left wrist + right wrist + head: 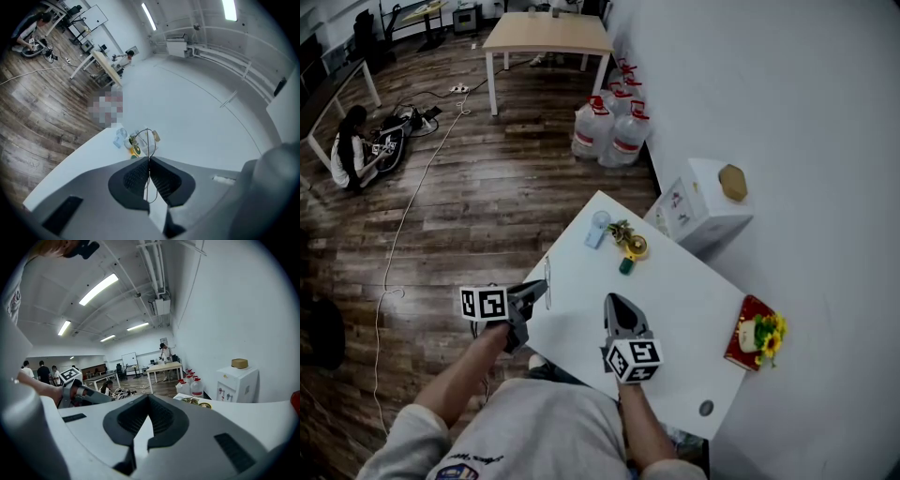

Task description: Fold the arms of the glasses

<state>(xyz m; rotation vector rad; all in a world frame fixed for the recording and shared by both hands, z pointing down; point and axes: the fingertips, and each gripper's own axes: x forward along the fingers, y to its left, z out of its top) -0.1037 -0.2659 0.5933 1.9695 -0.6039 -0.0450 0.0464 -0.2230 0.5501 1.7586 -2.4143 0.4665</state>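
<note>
Thin wire-frame glasses (149, 140) stand up between the closed jaws of my left gripper (149, 160), which is shut on them. In the head view the glasses (547, 274) show as a fine wire loop at the tip of the left gripper (541, 290), over the left edge of the white table (675, 309). I cannot tell how the arms of the glasses lie. My right gripper (616, 302) hangs over the table's near part, apart from the glasses. Its jaws (148, 399) are shut with nothing between them.
At the table's far corner lie a pale blue item (597, 228), a yellow and green toy (630, 246) and a small green piece (625, 266). A red box with flowers (755, 335) sits at the right edge. A white cabinet (708, 211) and water bottles (609, 127) stand beyond.
</note>
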